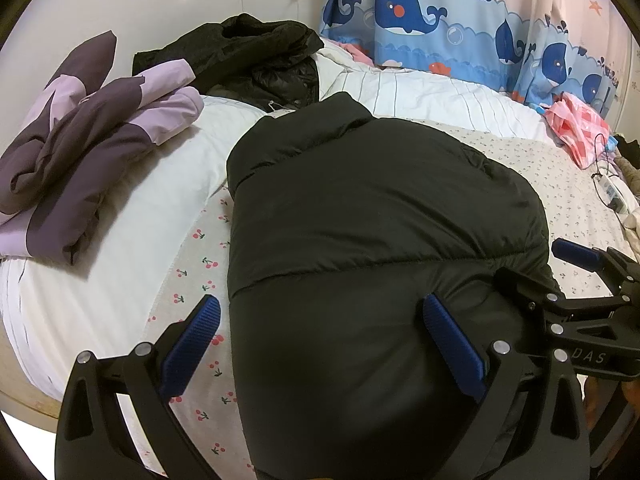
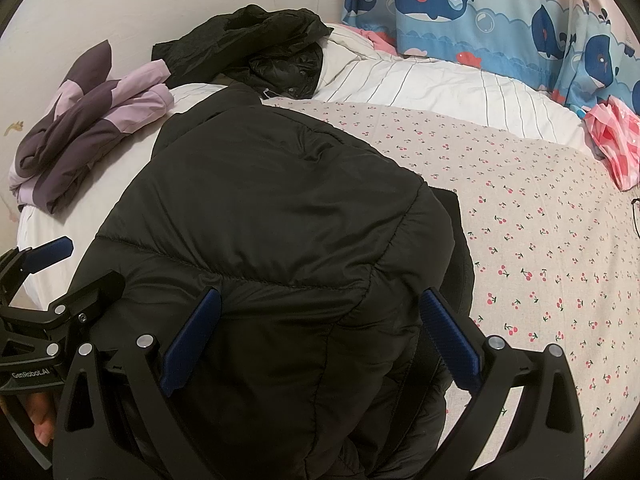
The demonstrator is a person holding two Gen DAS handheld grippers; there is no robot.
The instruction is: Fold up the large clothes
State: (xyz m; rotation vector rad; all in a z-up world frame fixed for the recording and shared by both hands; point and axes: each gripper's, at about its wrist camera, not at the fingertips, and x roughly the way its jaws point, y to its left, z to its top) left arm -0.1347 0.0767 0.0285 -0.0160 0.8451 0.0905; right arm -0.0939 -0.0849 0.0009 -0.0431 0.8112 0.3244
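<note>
A black puffer jacket (image 1: 360,216) lies folded in a thick bundle on the cherry-print sheet (image 2: 540,240) of a bed, its collar end pointing toward the far wall and its near end under both grippers. The left gripper (image 1: 324,344) sits low at the near edge with its 2 blue-padded fingers (image 1: 452,344) spread wide: one pad rests over the jacket's quilted surface, the other stands over the sheet just beside the jacket's left edge. The right gripper (image 2: 320,340) is likewise spread wide, both of its pads over the padded fabric, gripping nothing. In each wrist view the other gripper shows at the side, near the jacket's edge. Beyond the jacket's left side, a folded purple-and-lilac garment (image 1: 80,152) rests on a white striped quilt (image 1: 420,92). Farther back, near the wall, a heap of black clothing (image 2: 256,44) lies unfolded. A whale-print curtain (image 1: 440,20) hangs behind the bed on the right, with a pink checked bag (image 2: 616,140) below it at the sheet's far right edge.
</note>
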